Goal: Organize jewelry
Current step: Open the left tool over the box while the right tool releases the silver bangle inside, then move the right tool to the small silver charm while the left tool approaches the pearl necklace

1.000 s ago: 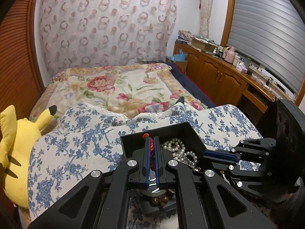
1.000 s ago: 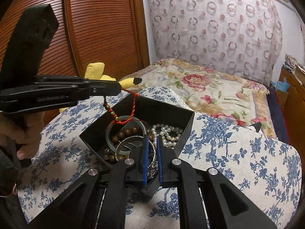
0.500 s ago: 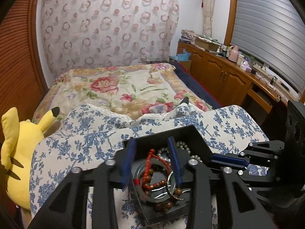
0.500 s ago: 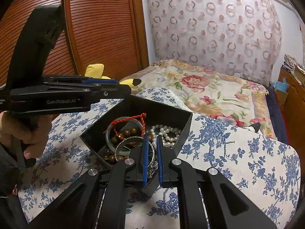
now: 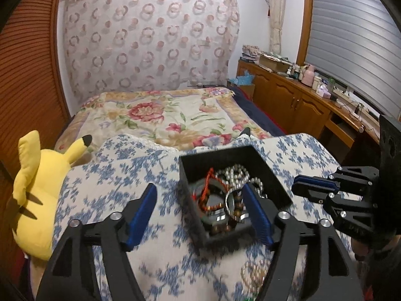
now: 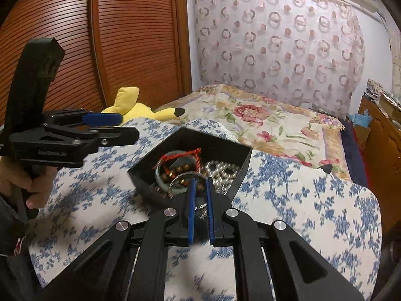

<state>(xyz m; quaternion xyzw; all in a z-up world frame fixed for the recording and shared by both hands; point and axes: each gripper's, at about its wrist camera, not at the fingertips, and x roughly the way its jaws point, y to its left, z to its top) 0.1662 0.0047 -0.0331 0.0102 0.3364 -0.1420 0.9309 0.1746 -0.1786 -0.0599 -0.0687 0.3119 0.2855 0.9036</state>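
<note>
A black box (image 5: 215, 151) (image 6: 220, 148) sits on the blue-flowered cloth. It holds a red cord bracelet (image 5: 206, 190) (image 6: 180, 154), pearls (image 5: 238, 173) (image 6: 220, 168), brown wooden beads (image 5: 223, 228) and bangles. My left gripper (image 5: 199, 190) (image 6: 129, 128) is near the box's left side. Its jaws are opening and nothing is pressed between the pads. My right gripper (image 6: 200, 183) (image 5: 295, 189) is at the box's near corner, jaws a narrow slit apart, apparently pinching the wall there.
A yellow plush toy (image 5: 37, 188) (image 6: 140, 110) lies at the table's left edge. Beyond it are a flowered bed (image 5: 160, 115), a cluttered wooden cabinet (image 5: 300, 105) and slatted wardrobe doors (image 6: 125, 37). A blurred beaded piece (image 5: 253, 273) lies on the cloth near the front. A hand (image 6: 32, 183) holds the left gripper's handle.
The left gripper went from shut on the red cord bracelet to wide open. The bracelet dropped into the box, and the gripper drew back to the left. The right gripper stayed shut at the box's corner.
</note>
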